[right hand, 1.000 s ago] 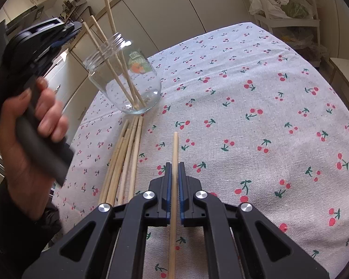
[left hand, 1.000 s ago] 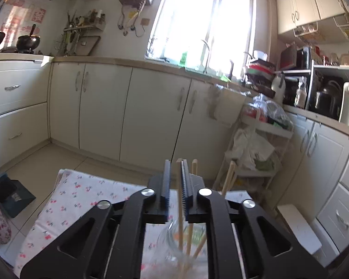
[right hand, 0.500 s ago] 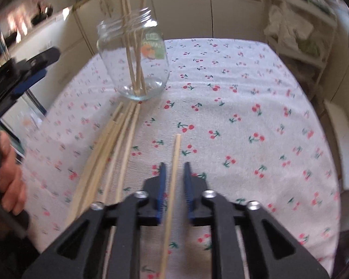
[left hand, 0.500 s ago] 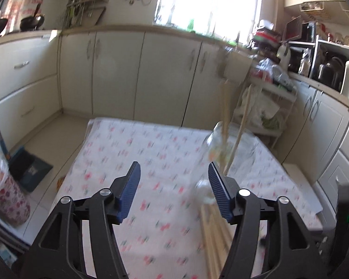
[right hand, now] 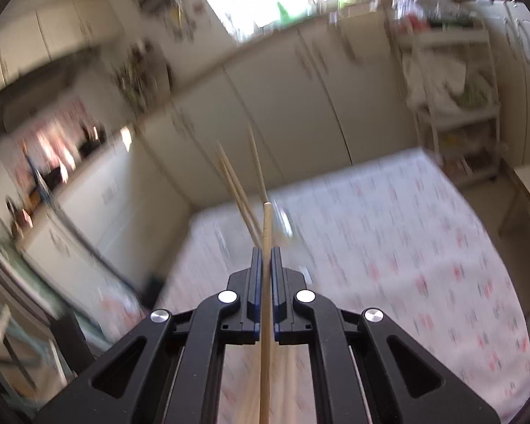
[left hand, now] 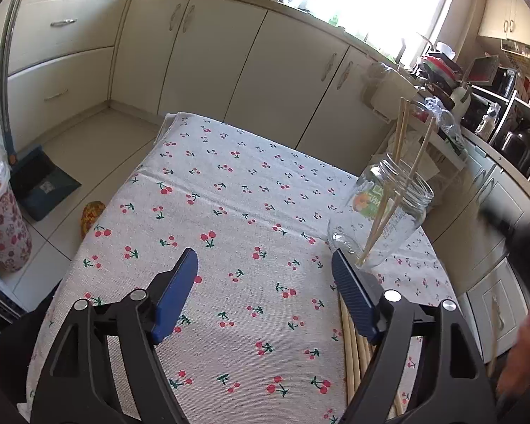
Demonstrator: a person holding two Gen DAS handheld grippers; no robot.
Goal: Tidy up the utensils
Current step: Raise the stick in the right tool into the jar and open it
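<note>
carrying one pale wooden chopstick [right hand: 265, 282] is the step judged to be in hand: the stick is pinched lengthwise between the nearly closed pads of the right gripper [right hand: 264, 258], its tip reaching ahead of the fingertips. the right wrist view is heavily blurred. beyond that tip, two or three more thin sticks can be made out, and a faint glint just to the right of them may be the jar, though this cannot be told for sure.

the left gripper [left hand: 265, 268] is seen with its blue-padded jaws opening wide and nothing between them; only the white cherry-print tablecloth [left hand: 229, 212] lies under the gap. the clear glass jar with an orange-and-green label [left hand: 381, 212] stands on the cloth just ahead and to the right of the right-hand pad, with three chopsticks leaning in it. a bundle of loose wooden chopsticks [left hand: 353, 349] lies flat on the cloth, partly hidden beneath the same pad.

for the next move, the held stick would need to be tipped more upright, lined up over the jar mouth, and let go only once its lower end is inside the rim. another stick from the bundle could then be taken by the empty gripper.
</note>
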